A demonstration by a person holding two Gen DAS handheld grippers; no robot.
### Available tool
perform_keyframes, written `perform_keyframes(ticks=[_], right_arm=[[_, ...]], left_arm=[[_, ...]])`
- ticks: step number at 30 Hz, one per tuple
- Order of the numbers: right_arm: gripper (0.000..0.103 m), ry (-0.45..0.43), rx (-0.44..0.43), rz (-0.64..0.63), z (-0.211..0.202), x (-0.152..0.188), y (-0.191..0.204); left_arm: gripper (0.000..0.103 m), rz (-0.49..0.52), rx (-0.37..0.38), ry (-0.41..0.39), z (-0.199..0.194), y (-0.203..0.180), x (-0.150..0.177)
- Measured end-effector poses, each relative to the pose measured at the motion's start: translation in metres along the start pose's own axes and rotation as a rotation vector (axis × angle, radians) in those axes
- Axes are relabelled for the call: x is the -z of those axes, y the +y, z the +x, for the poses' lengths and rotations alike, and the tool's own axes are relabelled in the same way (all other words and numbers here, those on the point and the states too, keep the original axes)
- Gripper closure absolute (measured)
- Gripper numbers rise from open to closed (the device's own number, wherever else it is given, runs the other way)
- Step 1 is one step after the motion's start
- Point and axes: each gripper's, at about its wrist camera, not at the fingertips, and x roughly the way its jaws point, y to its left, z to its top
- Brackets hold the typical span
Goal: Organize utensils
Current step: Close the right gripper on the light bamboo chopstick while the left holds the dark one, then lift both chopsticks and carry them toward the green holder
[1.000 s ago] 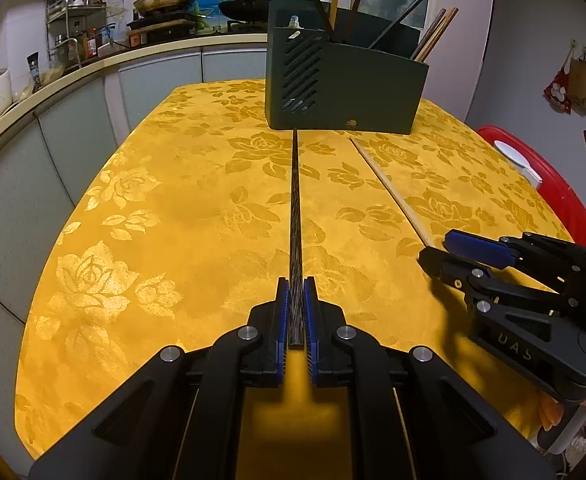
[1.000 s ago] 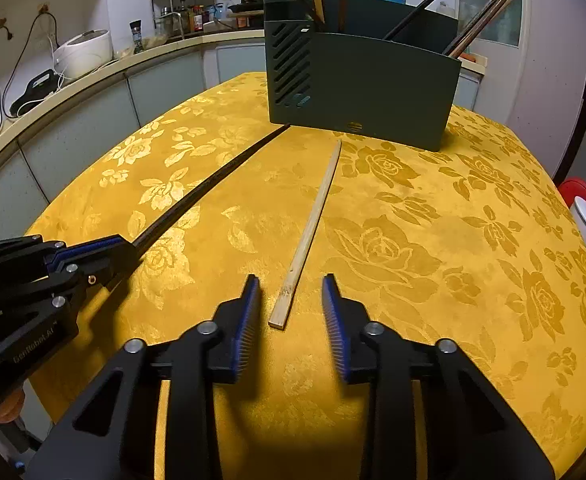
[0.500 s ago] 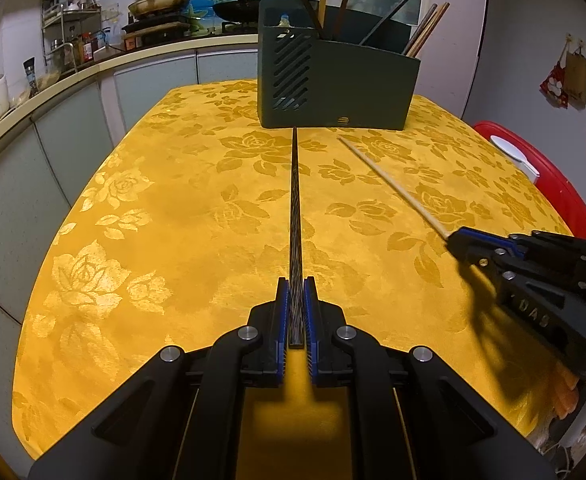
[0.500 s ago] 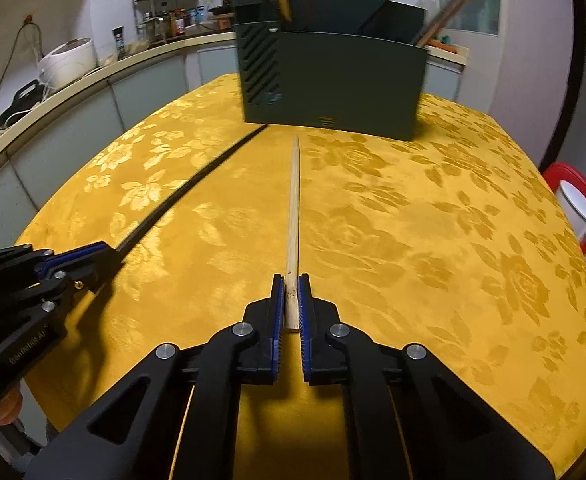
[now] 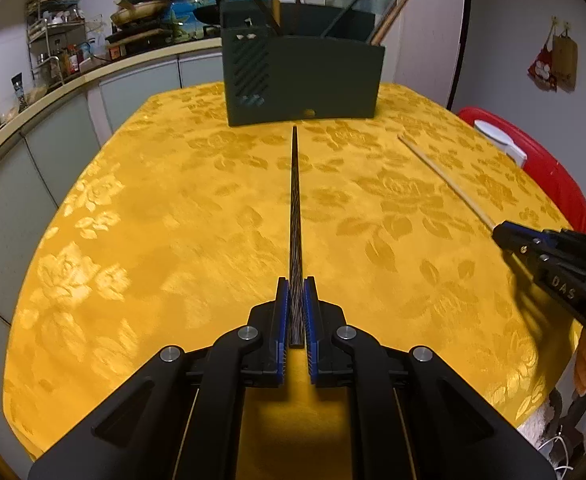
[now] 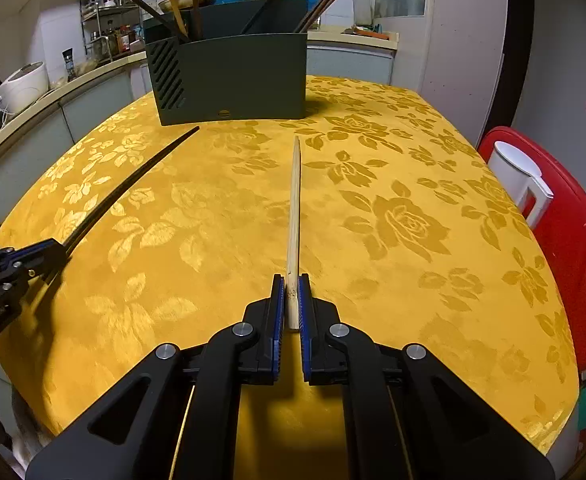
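Observation:
My left gripper point(image 5: 295, 282) is shut on a dark chopstick point(image 5: 295, 204) that points forward at the dark green utensil holder point(image 5: 305, 80). My right gripper point(image 6: 291, 278) is shut on a light wooden chopstick point(image 6: 294, 200), held above the yellow tablecloth point(image 6: 373, 220) and pointing toward the holder point(image 6: 233, 76). The holder has several chopsticks standing in it. In the left wrist view the right gripper point(image 5: 501, 234) and wooden chopstick point(image 5: 445, 178) are at the right. In the right wrist view the left gripper point(image 6: 59, 246) and dark chopstick point(image 6: 125, 190) are at the left.
A red lid with a white container point(image 6: 521, 176) lies beside the table's right edge. A kitchen counter point(image 5: 73, 80) with bottles and a rice cooker point(image 6: 23, 84) curves behind and left of the table. A wall point(image 6: 465, 40) stands behind right.
My right gripper closed on the wooden chopstick and lifted it off the cloth. My left gripper kept its hold on the dark chopstick and raised it; both now sit higher and a little farther apart.

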Motion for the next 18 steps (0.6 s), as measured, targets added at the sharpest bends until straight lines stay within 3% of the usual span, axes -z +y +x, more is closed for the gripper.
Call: perform_keyframes(ticks=[11, 13, 15, 16, 18], right_arm=[[0.094, -0.031, -0.103, 0.001, -0.01, 0.013, 0.0], [0.094, -0.035, -0.108, 0.002, -0.01, 0.014, -0.001], [0.093, -0.045, -0.107, 0.001, -0.01, 0.015, -0.001], [0.093, -0.049, -0.106, 0.001, -0.011, 0.015, 0.0], [0.093, -0.053, -0.108, 0.003, -0.01, 0.015, 0.0]], left_arm=[[0.092, -0.057, 0.0, -0.038, -0.009, -0.004, 0.01], [0.084, -0.06, 0.015, -0.045, -0.009, -0.005, 0.011], [0.057, -0.059, 0.014, -0.056, -0.011, -0.007, 0.013], [0.052, -0.061, 0.005, -0.06, -0.011, -0.007, 0.014], [0.051, -0.058, -0.001, -0.073, -0.012, -0.008, 0.016]])
